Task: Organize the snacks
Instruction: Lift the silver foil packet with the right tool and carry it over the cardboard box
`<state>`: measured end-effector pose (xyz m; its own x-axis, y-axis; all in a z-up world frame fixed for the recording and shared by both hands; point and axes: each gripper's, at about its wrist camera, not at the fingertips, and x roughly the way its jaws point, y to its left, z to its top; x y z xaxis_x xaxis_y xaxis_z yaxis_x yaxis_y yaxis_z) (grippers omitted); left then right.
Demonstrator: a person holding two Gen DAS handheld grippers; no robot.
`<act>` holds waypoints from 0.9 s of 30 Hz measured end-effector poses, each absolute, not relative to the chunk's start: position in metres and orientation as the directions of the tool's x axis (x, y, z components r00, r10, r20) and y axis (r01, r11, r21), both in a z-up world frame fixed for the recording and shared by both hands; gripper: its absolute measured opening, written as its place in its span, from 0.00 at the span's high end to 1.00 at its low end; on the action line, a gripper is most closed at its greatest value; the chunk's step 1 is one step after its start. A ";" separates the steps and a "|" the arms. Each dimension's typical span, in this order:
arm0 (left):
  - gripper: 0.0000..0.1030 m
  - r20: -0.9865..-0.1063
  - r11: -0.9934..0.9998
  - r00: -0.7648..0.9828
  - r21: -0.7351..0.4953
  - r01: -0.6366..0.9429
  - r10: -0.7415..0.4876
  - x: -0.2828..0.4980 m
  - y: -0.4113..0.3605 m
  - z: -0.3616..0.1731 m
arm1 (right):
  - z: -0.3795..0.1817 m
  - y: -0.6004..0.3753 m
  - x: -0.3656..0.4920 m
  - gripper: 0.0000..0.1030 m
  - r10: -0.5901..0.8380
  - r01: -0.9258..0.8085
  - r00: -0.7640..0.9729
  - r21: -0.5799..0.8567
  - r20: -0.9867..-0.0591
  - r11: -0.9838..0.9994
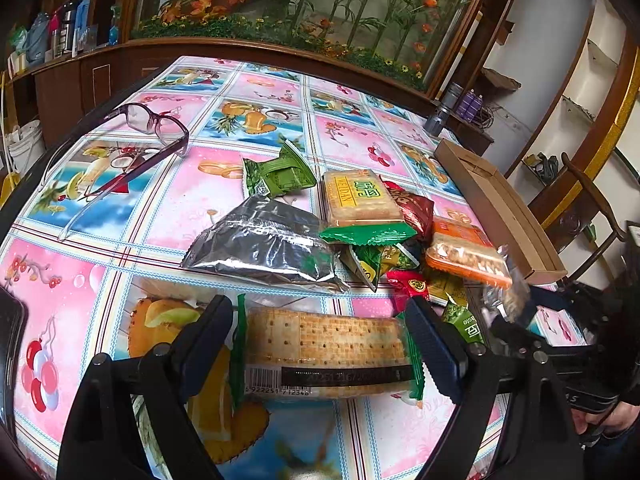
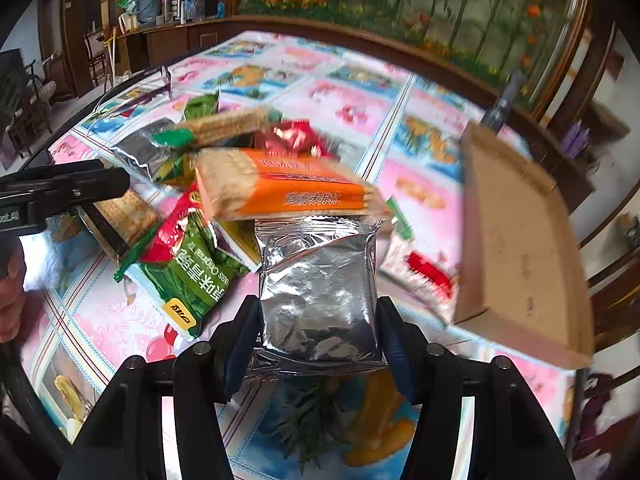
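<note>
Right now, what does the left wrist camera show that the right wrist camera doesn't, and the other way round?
Only the left view shows the left gripper clamped on a clear-wrapped cracker pack, and purple glasses seen sharply on the tablecloth.

Only the right view shows the right gripper holding a silver foil packet, and the green pea snack bag up close.

Both show the snack pile, the orange cracker pack and the cardboard box.
</note>
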<state>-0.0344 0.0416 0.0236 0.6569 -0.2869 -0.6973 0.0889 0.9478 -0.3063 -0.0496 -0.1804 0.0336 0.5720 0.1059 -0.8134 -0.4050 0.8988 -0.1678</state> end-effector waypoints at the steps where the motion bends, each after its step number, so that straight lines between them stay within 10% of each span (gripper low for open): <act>1: 0.15 -0.695 0.948 0.660 -0.306 0.090 -0.287 -0.035 0.042 0.024 | 0.038 -0.181 -0.052 0.39 0.099 -0.402 0.589 -0.185 -0.802 0.897; 27: 0.14 -0.813 0.980 0.549 -0.133 0.148 -0.193 -0.054 0.007 0.030 | 0.143 -0.234 0.011 0.39 0.311 -0.327 0.742 0.084 -0.594 0.941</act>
<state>-0.0536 0.0072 0.0296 0.5490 -0.1926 -0.8134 0.1476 0.9801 -0.1325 0.0109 -0.2336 0.1432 0.7422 0.3107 -0.5938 -0.3268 0.9413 0.0840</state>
